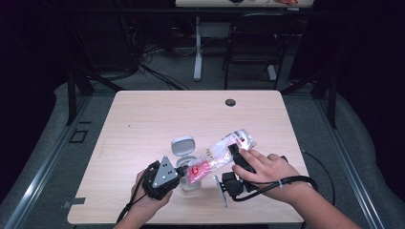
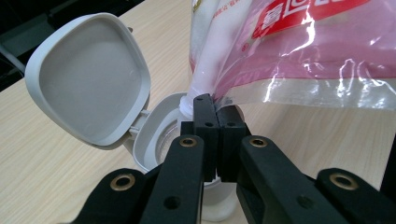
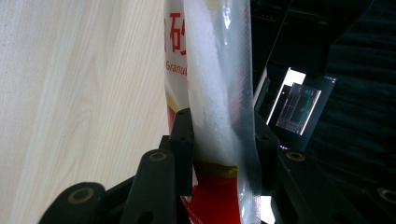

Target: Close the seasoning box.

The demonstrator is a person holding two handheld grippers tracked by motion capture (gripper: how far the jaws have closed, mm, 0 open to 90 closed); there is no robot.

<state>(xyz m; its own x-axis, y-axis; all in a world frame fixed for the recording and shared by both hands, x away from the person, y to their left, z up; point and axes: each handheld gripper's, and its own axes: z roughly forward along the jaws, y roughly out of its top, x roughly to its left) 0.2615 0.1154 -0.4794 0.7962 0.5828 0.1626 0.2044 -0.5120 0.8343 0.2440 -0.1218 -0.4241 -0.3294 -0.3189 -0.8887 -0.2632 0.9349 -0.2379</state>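
Your left gripper (image 2: 215, 109) pinches the sugar bag (image 1: 223, 151) corner over the open white jar (image 2: 161, 135) (lid flipped back), your right gripper (image 3: 223, 135) clamps the bag's body mid-air.

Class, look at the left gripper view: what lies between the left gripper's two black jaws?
The left gripper pinches a lower corner of the clear sugar bag just above the open white jar, as the left gripper view shows.

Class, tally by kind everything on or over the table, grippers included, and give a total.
Grippers: 2, left gripper and right gripper
Bags: 1, bag
Jars: 1, white jar with its lid flipped open
Total: 4
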